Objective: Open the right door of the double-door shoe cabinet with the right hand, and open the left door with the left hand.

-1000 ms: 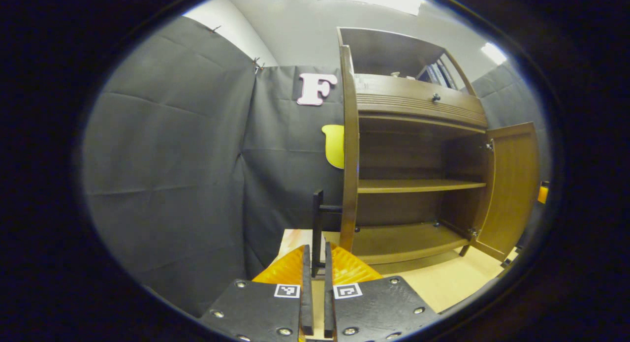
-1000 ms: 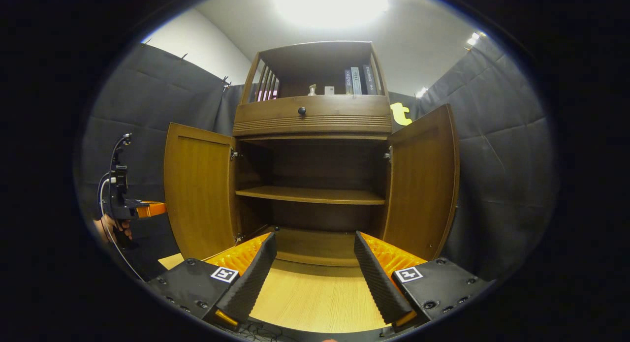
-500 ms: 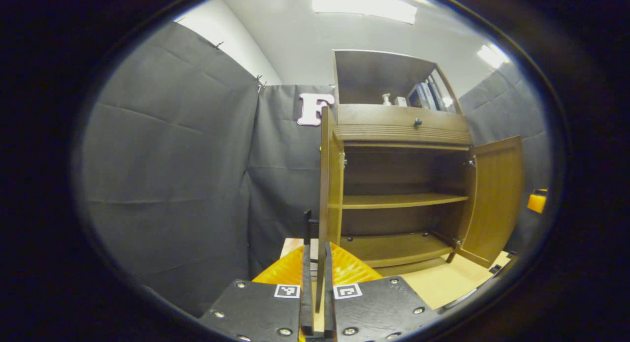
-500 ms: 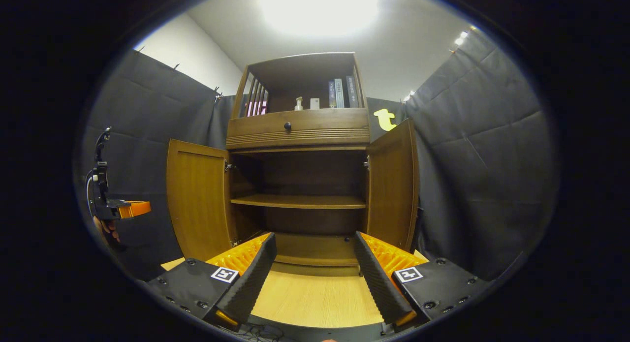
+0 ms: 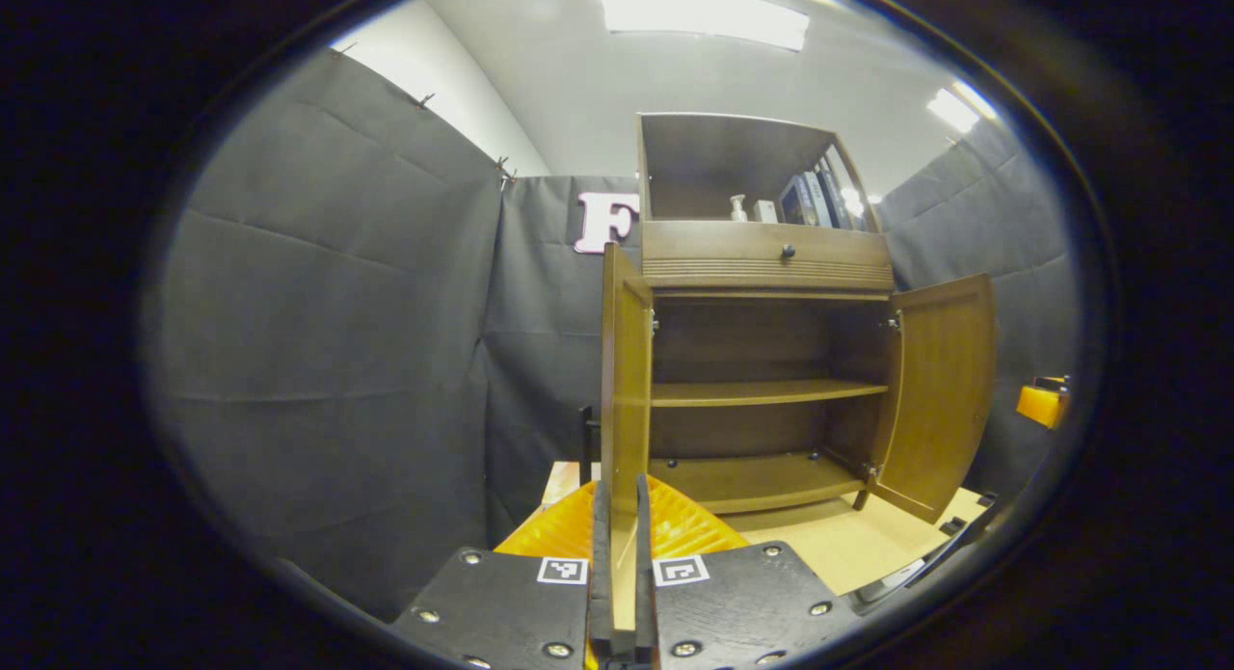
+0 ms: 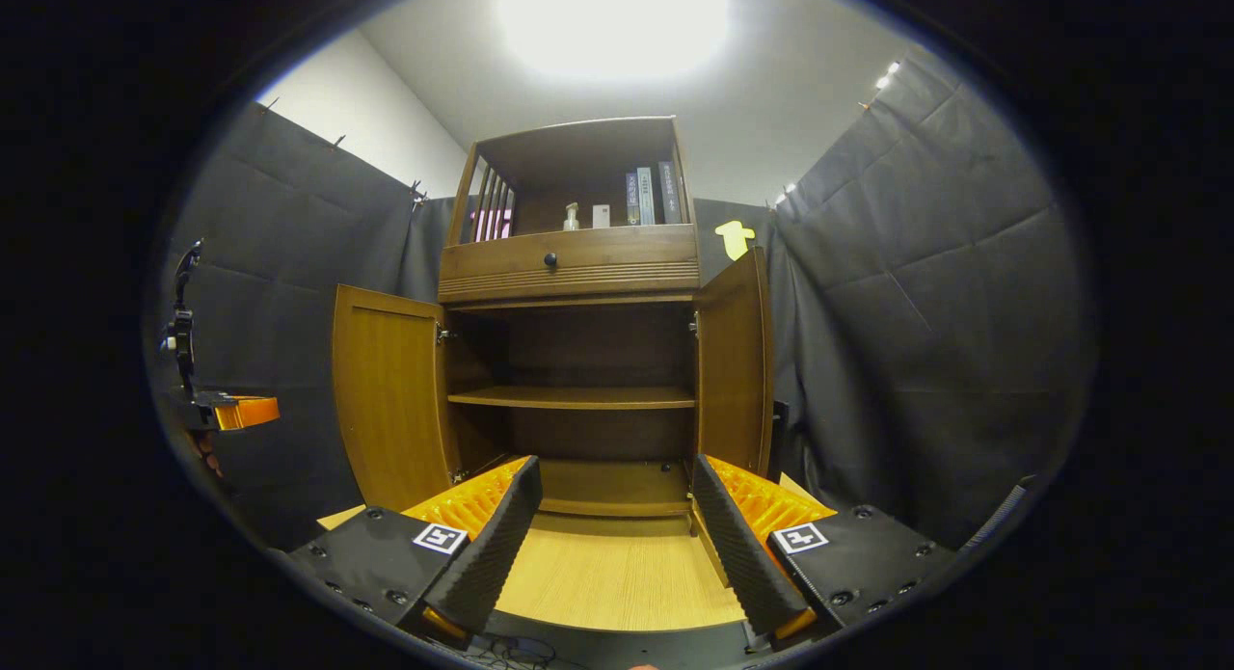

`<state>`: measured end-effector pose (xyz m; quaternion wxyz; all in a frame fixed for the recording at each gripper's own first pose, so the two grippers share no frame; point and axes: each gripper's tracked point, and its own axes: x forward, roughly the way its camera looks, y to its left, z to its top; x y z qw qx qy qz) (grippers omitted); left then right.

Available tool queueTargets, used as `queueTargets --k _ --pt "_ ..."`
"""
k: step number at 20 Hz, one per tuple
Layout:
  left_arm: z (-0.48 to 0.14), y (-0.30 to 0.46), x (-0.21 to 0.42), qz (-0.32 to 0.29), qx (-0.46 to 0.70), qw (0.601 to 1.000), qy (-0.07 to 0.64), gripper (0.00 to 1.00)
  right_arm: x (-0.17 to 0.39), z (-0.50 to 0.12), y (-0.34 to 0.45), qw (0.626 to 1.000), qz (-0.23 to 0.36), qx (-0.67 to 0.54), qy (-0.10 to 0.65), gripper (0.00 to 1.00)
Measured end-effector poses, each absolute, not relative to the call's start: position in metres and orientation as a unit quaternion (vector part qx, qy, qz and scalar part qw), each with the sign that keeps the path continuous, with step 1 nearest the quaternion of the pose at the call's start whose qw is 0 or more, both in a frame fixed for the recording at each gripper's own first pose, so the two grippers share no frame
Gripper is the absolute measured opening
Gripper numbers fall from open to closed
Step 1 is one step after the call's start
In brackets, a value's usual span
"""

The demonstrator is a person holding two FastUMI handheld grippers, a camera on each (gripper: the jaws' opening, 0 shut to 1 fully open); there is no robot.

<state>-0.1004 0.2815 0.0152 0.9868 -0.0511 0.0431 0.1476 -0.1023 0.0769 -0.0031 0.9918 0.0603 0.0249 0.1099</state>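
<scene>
The brown shoe cabinet (image 6: pixel 578 265) stands straight ahead with both doors swung open. In the right gripper view its left door (image 6: pixel 390 400) and right door (image 6: pixel 733 361) flank a bare inner shelf (image 6: pixel 574 397). My right gripper (image 6: pixel 615 468) is open, low and in front of the cabinet, touching nothing. My left gripper (image 6: pixel 227 412) hangs far left of the left door, apart from it. In the left gripper view the left gripper (image 5: pixel 622 485) is shut with nothing between its fingers. The left door (image 5: pixel 627 381) shows edge-on just beyond them, the right door (image 5: pixel 940 390) farther right, and the right gripper (image 5: pixel 1041 405) at the far right edge.
An upper open shelf holds books (image 6: pixel 646 196) and a small bottle (image 6: pixel 572 217) above a drawer with a dark knob (image 6: pixel 550 259). Light wooden floor (image 6: pixel 617 578) lies before the cabinet. Black cloth walls close in on both sides.
Both grippers have drawn back from the cabinet, which now looks smaller. The left gripper view has swung to show more of the cabinet's front. Both doors stay open.
</scene>
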Motion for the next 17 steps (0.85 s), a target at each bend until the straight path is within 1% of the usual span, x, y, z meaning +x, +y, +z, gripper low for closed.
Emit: queueTargets --k 3,5,6,7,8,9,11,14,17 --pt "0.013 0.269 -0.118 0.148 -0.041 0.987 0.044 0.12 -0.107 -0.002 0.071 0.992 0.107 0.061 0.020 0.99" --pt "0.010 0.262 -0.127 0.145 -0.042 0.987 0.051 0.07 -0.110 -0.003 0.066 0.993 0.103 0.063 0.019 0.99" --pt "0.009 0.260 -0.128 0.146 -0.042 0.987 0.052 0.12 -0.111 -0.004 0.065 0.992 0.102 0.065 0.021 0.96" --pt "0.009 0.259 -0.131 0.147 -0.042 0.987 0.052 0.12 -0.111 -0.006 0.063 0.992 0.101 0.066 0.023 0.99" --pt "0.010 0.258 -0.132 0.148 -0.043 0.987 0.054 0.12 -0.113 -0.008 0.061 0.992 0.100 0.066 0.025 0.99" --pt "0.012 0.256 -0.133 0.148 -0.045 0.987 0.053 0.12 -0.114 -0.009 0.060 0.993 0.099 0.066 0.026 0.96" --pt "0.016 0.253 -0.135 0.150 -0.046 0.987 0.046 0.13 -0.114 -0.011 0.058 0.993 0.099 0.065 0.029 0.96" --pt "0.020 0.251 -0.139 0.152 -0.043 0.986 0.044 0.35 -0.116 -0.011 0.058 0.992 0.103 0.065 0.028 0.96" --pt "0.021 0.247 -0.140 0.152 -0.041 0.987 0.041 0.35 -0.116 -0.010 0.057 0.992 0.104 0.065 0.026 0.99"
